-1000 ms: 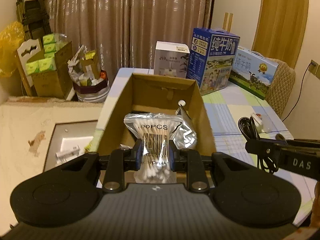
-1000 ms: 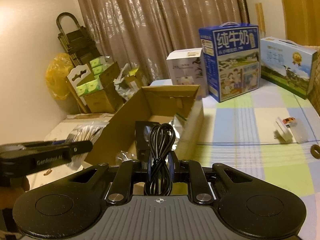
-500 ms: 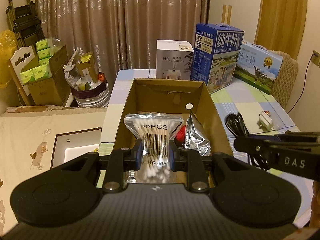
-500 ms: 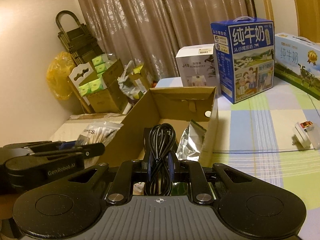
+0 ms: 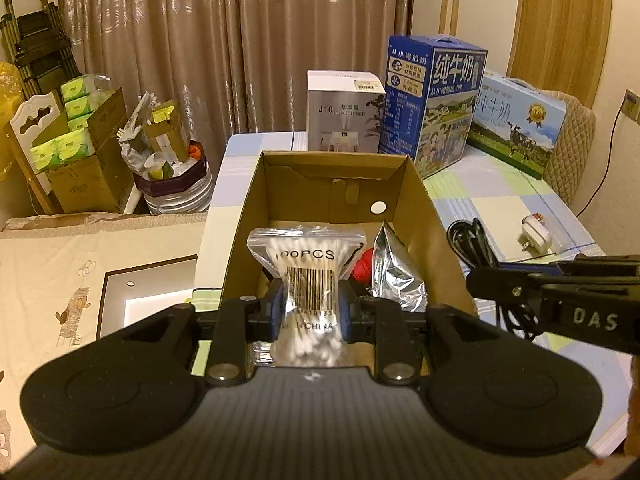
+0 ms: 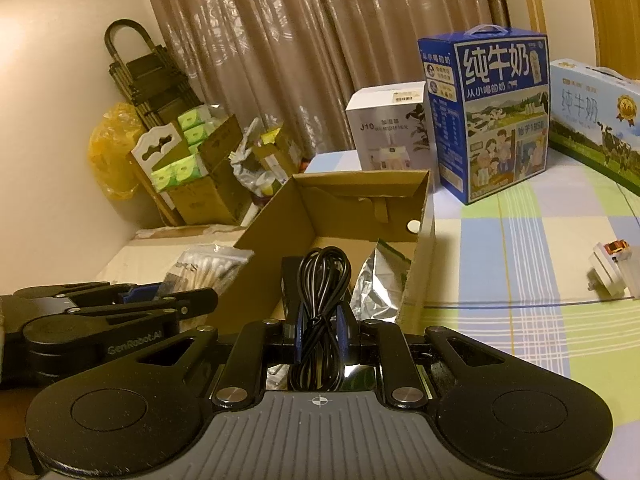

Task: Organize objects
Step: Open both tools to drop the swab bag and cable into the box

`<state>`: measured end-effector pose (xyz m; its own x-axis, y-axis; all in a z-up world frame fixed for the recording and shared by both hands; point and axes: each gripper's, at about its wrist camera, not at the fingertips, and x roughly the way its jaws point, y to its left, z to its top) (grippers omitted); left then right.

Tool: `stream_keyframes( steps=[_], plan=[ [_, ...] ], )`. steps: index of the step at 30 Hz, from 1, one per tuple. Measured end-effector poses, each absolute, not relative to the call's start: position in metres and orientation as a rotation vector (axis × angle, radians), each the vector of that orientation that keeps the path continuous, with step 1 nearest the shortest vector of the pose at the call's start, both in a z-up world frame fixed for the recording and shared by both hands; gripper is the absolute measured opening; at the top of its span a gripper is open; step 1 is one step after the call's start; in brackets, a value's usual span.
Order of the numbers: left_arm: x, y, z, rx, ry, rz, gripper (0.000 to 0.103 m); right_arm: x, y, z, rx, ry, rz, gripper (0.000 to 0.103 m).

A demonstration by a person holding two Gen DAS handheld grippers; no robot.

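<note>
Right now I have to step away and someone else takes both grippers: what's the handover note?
Left gripper: jaws shut on the cotton swab bag, held above the near end of the cardboard box.
Right gripper: jaws shut on the coiled black cable, near the box's front edge.
Done: silver foil pouch and a red item lie in the box.
Left: put swabs and cable in; the white plug adapter sits on the checked tablecloth.

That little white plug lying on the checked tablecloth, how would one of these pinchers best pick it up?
Come from above and close the gripper across the two flat sides of the white plug. It lies flat on the tablecloth, apart from the cardboard box, so its blocky body is free. Avoid the metal prongs, which seem thin and slippery.
</note>
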<state>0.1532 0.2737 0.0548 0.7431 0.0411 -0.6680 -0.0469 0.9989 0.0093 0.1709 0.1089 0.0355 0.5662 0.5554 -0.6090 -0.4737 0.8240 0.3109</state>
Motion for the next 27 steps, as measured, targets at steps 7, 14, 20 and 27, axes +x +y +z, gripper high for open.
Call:
stream_keyframes(
  steps=[7, 14, 20, 27],
  plan=[
    [0.152, 0.282, 0.053, -0.017, 0.723, 0.079, 0.038, 0.176, 0.106, 0.036, 0.135, 0.764, 0.600, 0.014],
    [0.144, 0.285, 0.050, -0.015, 0.736, 0.093, 0.045, 0.181, 0.110, 0.033, 0.154, 0.790, 0.619, 0.014],
    [0.141, 0.285, 0.047, -0.015, 0.749, 0.099, 0.045, 0.184, 0.114, 0.033, 0.161, 0.798, 0.624, 0.014],
    [0.141, 0.285, 0.046, -0.017, 0.751, 0.099, 0.045, 0.187, 0.118, 0.031, 0.178, 0.810, 0.627, 0.014]
  ],
)
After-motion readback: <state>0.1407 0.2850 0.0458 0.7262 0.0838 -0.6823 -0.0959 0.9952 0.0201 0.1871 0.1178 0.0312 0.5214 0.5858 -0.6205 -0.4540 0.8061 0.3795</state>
